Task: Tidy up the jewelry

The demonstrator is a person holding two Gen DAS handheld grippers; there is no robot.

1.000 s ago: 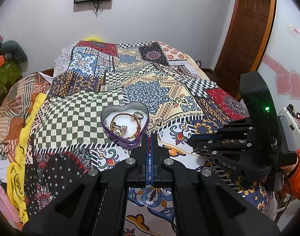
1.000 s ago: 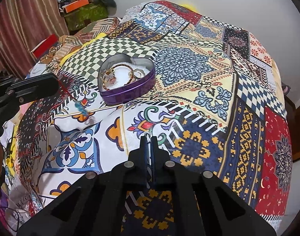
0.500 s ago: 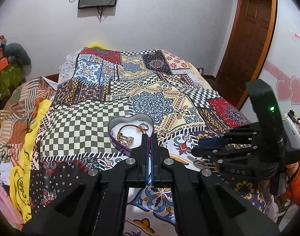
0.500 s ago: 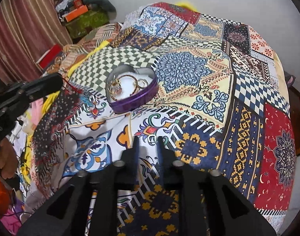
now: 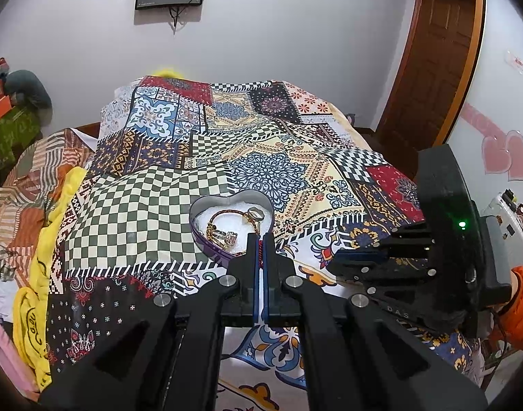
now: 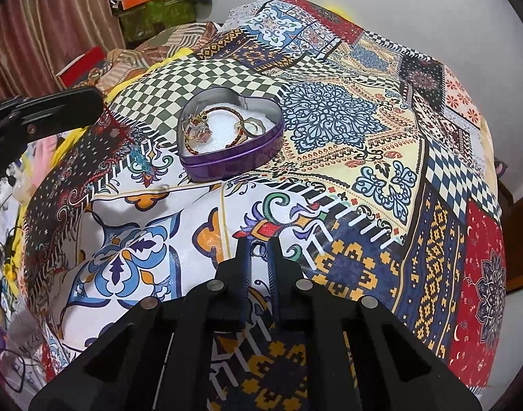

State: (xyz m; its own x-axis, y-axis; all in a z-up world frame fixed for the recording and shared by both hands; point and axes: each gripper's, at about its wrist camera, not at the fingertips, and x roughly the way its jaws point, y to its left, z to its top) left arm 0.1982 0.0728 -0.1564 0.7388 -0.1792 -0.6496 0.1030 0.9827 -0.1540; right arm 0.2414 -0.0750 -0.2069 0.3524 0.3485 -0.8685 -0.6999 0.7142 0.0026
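A purple heart-shaped tin [image 5: 206,239] [image 6: 227,167] sits on the patchwork bedspread [image 5: 141,212] with a red-and-gold bracelet [image 6: 227,111], a ring and other gold pieces inside. My left gripper [image 5: 260,245] is shut on a thin red cord [image 5: 260,250], just in front of the tin. In the right wrist view the left gripper [image 6: 93,102] shows with the red cord and a beaded end [image 6: 138,157] hanging from it. My right gripper [image 6: 258,245] is slightly open around a small metal ring [image 6: 259,249] on the cloth. It also shows in the left wrist view [image 5: 333,263].
The bedspread [image 6: 330,120] covers a bed that drops off on all sides. Piled cloths and a yellow towel [image 5: 38,267] lie at the left. Boxes and clutter [image 6: 148,3] stand behind, and a wooden door [image 5: 439,61] is at the right.
My right gripper has opened from shut and moved forward to a small ring on the cloth. My left gripper has pulled back and up a little, still holding the red cord.
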